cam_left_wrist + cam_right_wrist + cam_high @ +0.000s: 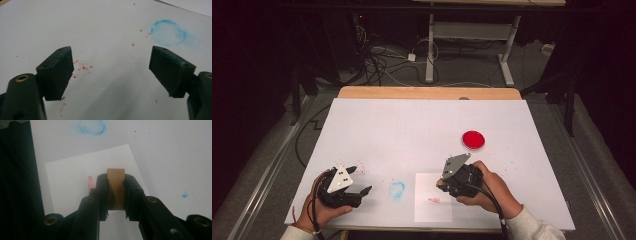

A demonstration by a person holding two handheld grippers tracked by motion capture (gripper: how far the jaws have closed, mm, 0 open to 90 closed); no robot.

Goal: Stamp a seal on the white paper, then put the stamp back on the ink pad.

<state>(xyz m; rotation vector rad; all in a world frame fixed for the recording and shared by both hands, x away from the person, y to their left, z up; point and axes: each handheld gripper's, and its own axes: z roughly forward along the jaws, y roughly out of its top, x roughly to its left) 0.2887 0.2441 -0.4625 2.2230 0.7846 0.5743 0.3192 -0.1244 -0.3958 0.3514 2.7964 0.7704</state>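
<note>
Two grippers work over the white table sheet [422, 125], and the step in hand looks like stamping. The right gripper [116, 192] has its jaws closed tight on a tan wooden block stamp [115, 187], held upright between the pads over the small white paper square [72, 180] at the near middle of the table. A small red seal print [91, 182] already lies on that paper, just left of the stamp in the right gripper view; in the high view it shows as a faint red mark [433, 200] near the paper's middle.

To stamp well, I judge the block should come down flat and straight, with no tilt or slide, so the print does not smear. A clean spot on the paper, apart from the existing mark, would keep the prints from overlapping. If more ink is needed, the round red ink pad [473, 140] sits farther off to the right, well apart from the paper.

The left gripper [111, 72] hovers with its jaws spread wide and holds nothing. It is near the left edge, over scattered red ink specks [83, 67], with a blue ring-shaped ink smudge [168, 33] between it and the paper. The paper lies loose, so it may lift with the stamp; pressing its left edge with the free gripper could steady it.
</note>
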